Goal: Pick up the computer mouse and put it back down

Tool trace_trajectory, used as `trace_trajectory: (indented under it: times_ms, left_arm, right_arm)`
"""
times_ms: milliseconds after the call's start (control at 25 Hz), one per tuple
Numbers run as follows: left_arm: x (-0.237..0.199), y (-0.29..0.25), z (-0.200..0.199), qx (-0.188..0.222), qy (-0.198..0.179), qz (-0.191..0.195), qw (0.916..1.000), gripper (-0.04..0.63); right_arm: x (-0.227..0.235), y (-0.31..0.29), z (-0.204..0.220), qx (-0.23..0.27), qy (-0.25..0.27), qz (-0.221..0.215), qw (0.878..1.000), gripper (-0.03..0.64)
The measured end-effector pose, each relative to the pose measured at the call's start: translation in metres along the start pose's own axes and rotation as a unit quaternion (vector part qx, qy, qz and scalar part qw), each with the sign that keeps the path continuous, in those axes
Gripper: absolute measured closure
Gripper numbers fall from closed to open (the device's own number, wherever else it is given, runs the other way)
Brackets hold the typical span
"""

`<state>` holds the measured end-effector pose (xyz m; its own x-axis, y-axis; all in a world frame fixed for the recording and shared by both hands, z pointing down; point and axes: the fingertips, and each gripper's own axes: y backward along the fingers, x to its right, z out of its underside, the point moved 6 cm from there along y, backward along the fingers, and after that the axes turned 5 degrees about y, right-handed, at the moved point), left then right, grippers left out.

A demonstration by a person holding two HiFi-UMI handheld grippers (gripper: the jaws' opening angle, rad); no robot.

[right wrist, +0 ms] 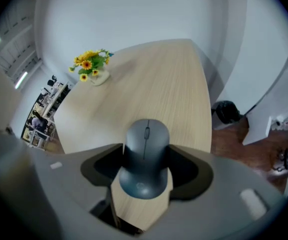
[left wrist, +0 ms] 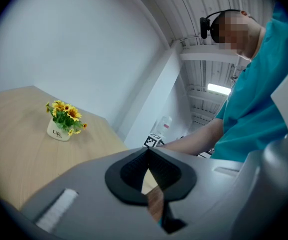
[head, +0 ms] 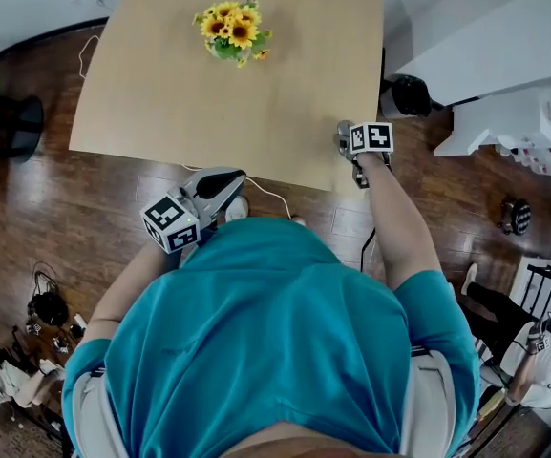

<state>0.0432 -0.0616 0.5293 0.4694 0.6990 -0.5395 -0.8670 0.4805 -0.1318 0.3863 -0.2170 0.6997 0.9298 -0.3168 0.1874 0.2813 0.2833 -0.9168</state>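
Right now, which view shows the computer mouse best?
Right gripper view: the computer mouse fills the centre, top and scroll wheel clear, gripped between the right gripper's jaws. Head view hides it under that gripper's marker cube at the table edge. Left gripper view misses it.

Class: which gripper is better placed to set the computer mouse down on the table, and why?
Right. The right gripper clamps the mouse above the table near its edge. The left gripper is shut and empty, and is held over the floor short of the table.
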Motion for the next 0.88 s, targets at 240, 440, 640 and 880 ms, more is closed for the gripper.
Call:
trace_trajectory:
  times_ms: [240, 440, 640, 880]
  left_arm:
    - [0.007, -0.026, -0.006, -0.004, -0.014, 0.021, 0.9997, 0.591]
    - [0.015, -0.051, -0.011, -0.006, -0.029, 0.042, 0.9987, 0.591]
    - [0.024, -0.07, -0.014, -0.01, -0.034, 0.047, 0.9983, 0.591]
    - [0.035, -0.086, -0.015, -0.012, -0.041, 0.049, 0.9979, 0.591]
  right_arm:
    - [-0.011, 0.049, 0.0, 0.053, 0.028, -0.028, 0.998, 0.333]
    - [-0.019, 0.1, 0.003, 0.101, 0.045, -0.049, 0.993, 0.333]
    - [-0.028, 0.15, 0.016, 0.151, 0.044, -0.075, 0.985, 0.333]
    - [-0.037, 0.194, 0.039, 0.205, 0.034, -0.111, 0.972, 0.333]
